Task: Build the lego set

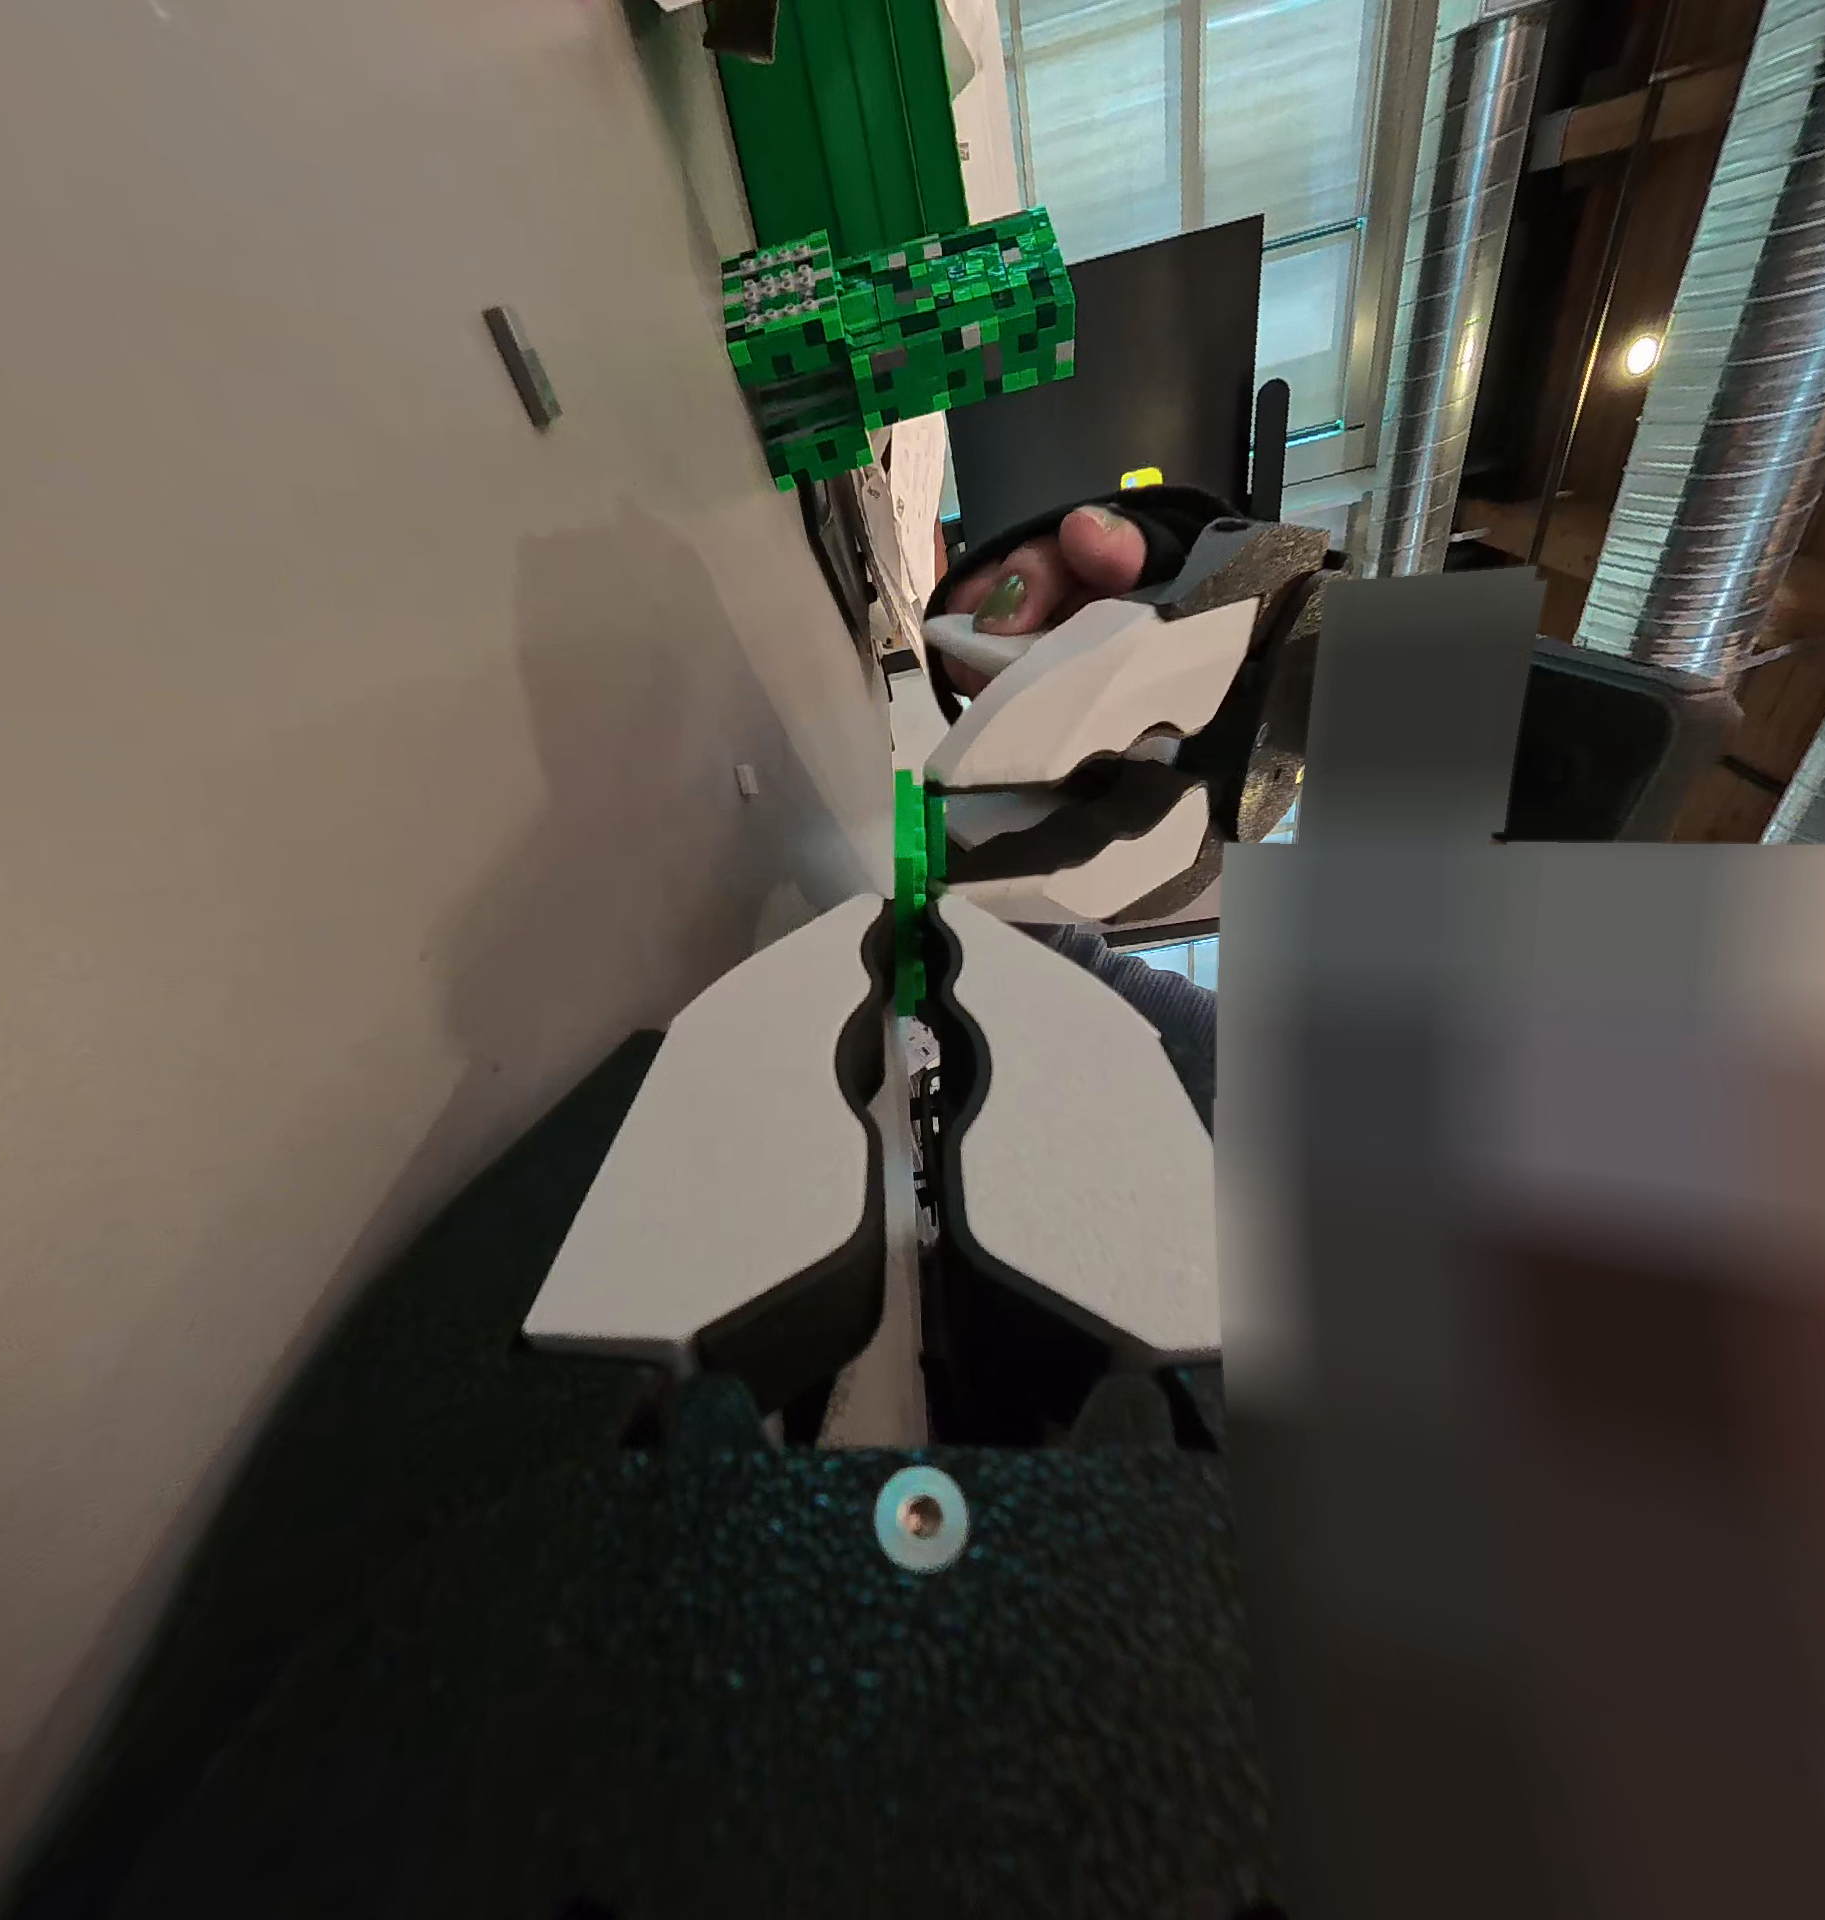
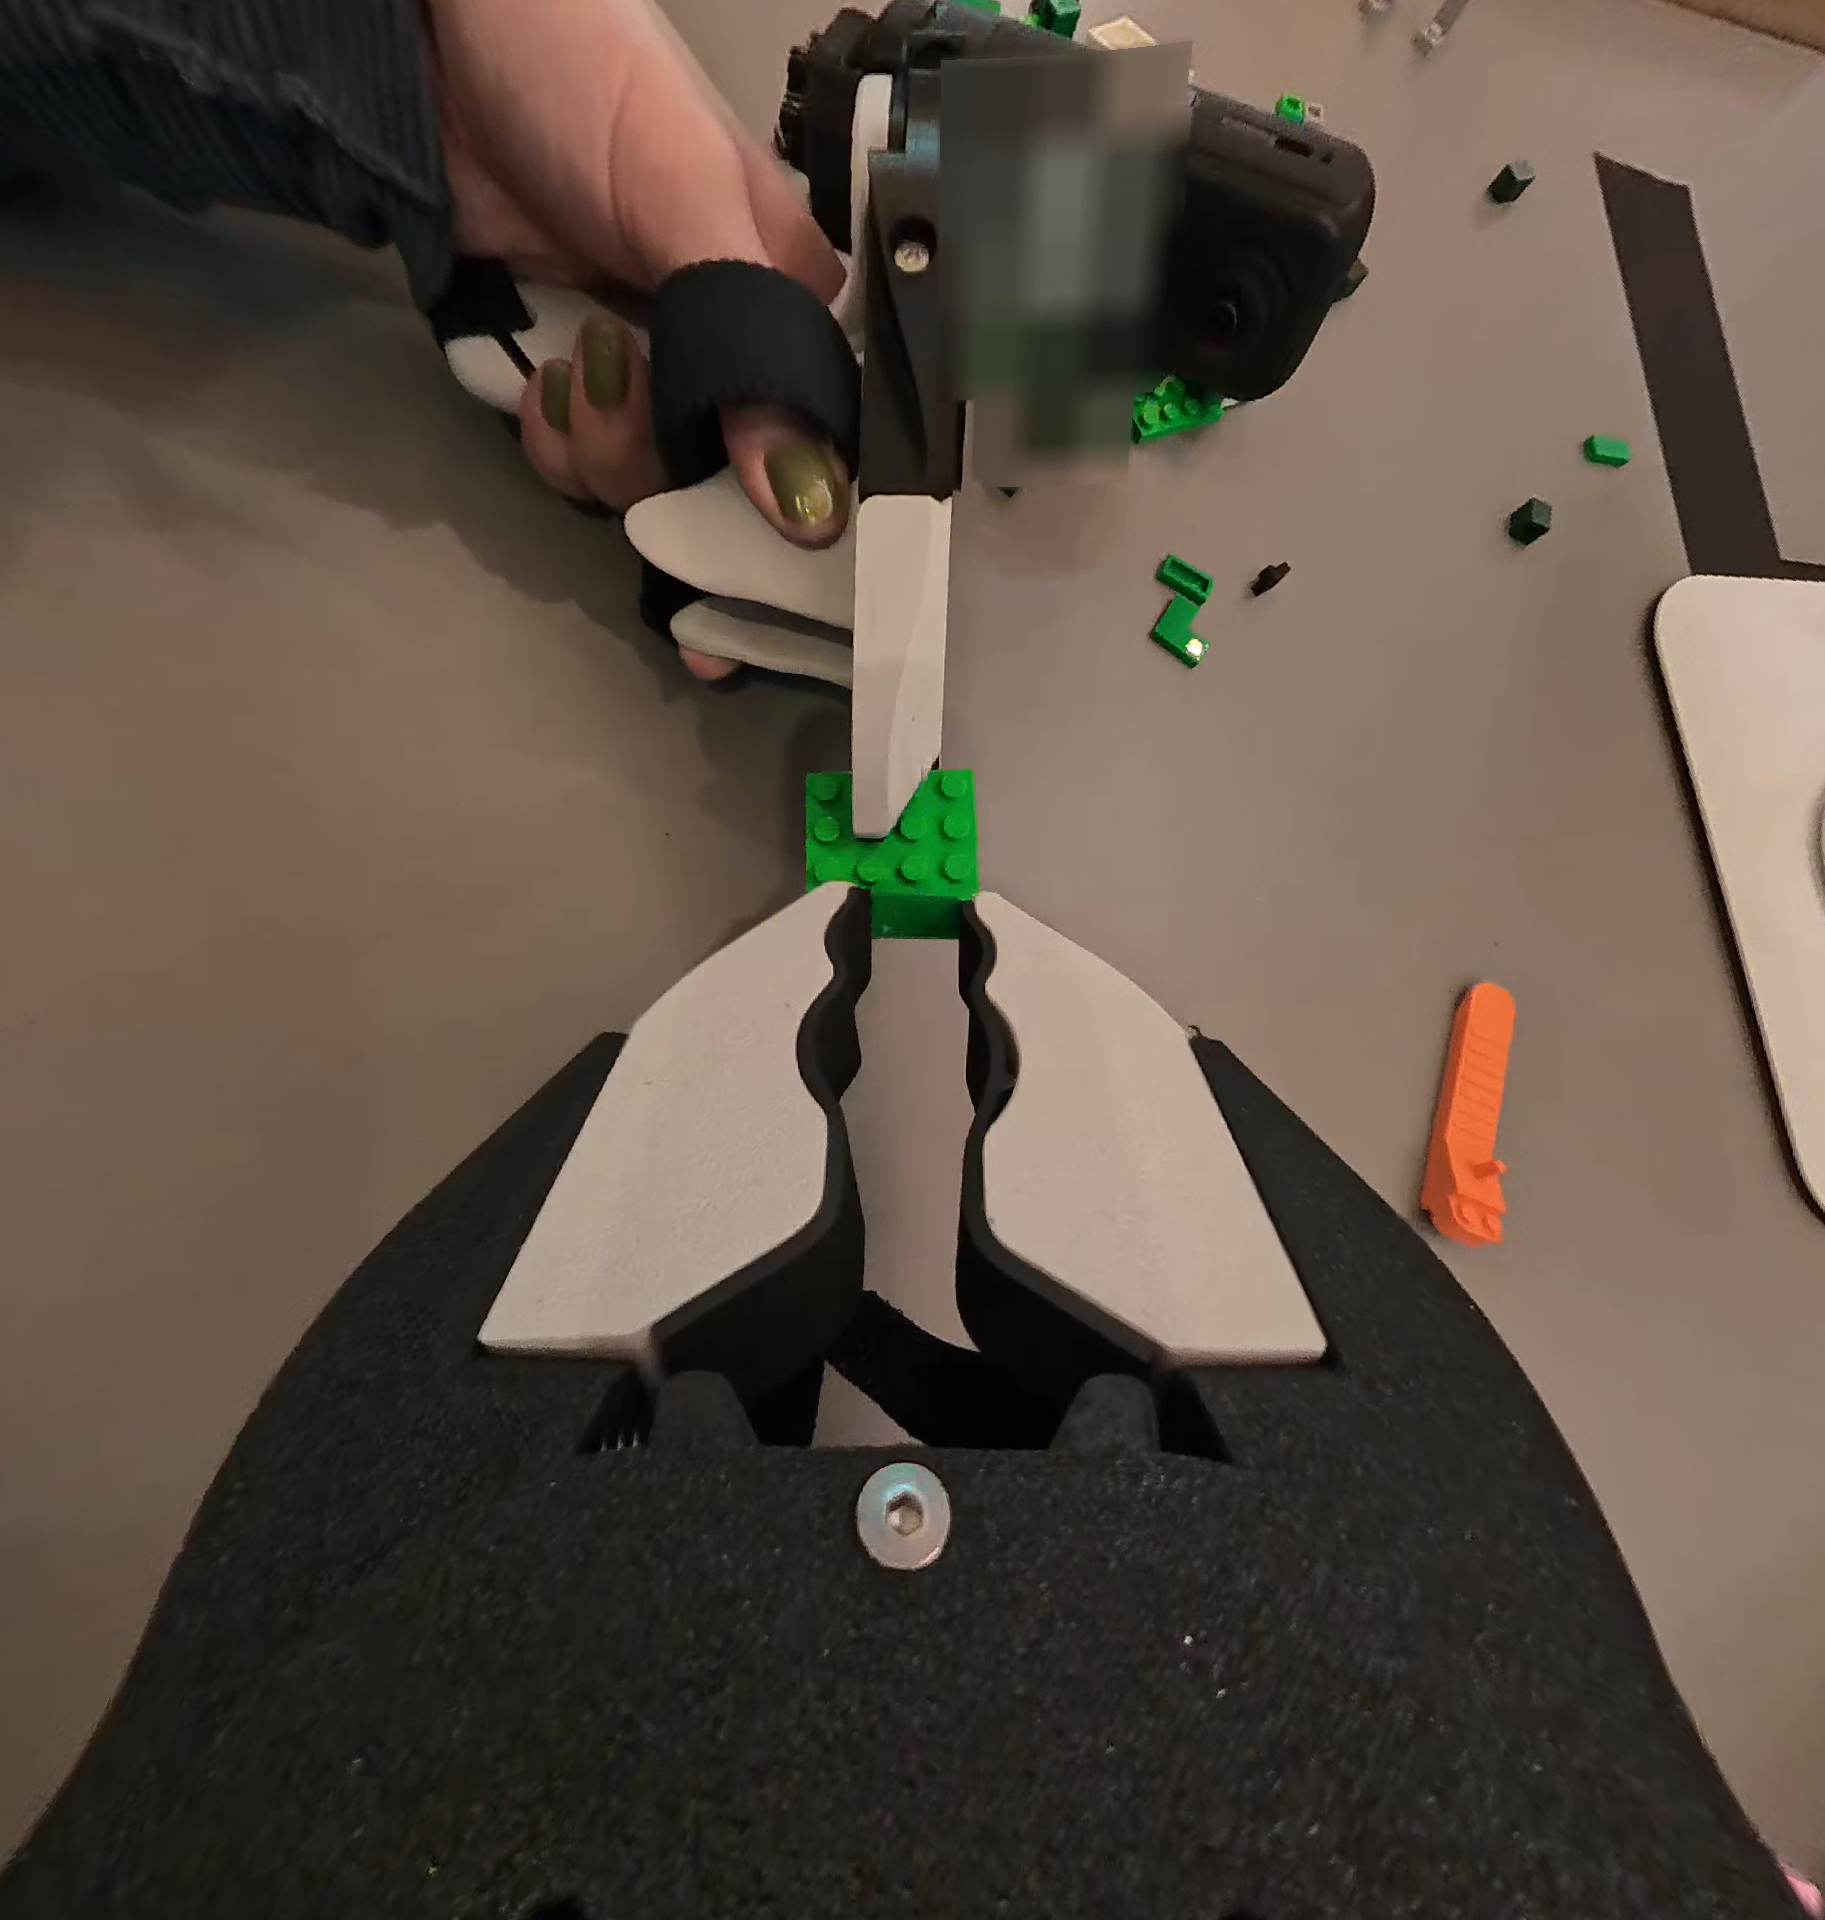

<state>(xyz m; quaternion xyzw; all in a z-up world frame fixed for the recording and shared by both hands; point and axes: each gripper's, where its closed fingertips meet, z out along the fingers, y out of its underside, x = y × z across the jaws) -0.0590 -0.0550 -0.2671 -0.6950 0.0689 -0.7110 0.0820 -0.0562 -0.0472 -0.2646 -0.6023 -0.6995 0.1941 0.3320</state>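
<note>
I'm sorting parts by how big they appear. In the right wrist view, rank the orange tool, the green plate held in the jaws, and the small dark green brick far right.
1. Green plate, though it is nearer the camera.
2. Orange tool, close behind it.
3. Dark green brick, clearly smallest.

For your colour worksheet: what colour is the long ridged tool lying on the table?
Orange; the ridged tool shows best in the right wrist view.

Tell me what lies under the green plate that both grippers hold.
A smaller green piece sits under the green plate, gripped by the right gripper. The left gripper covers part of the plate. Below is grey table.
</note>
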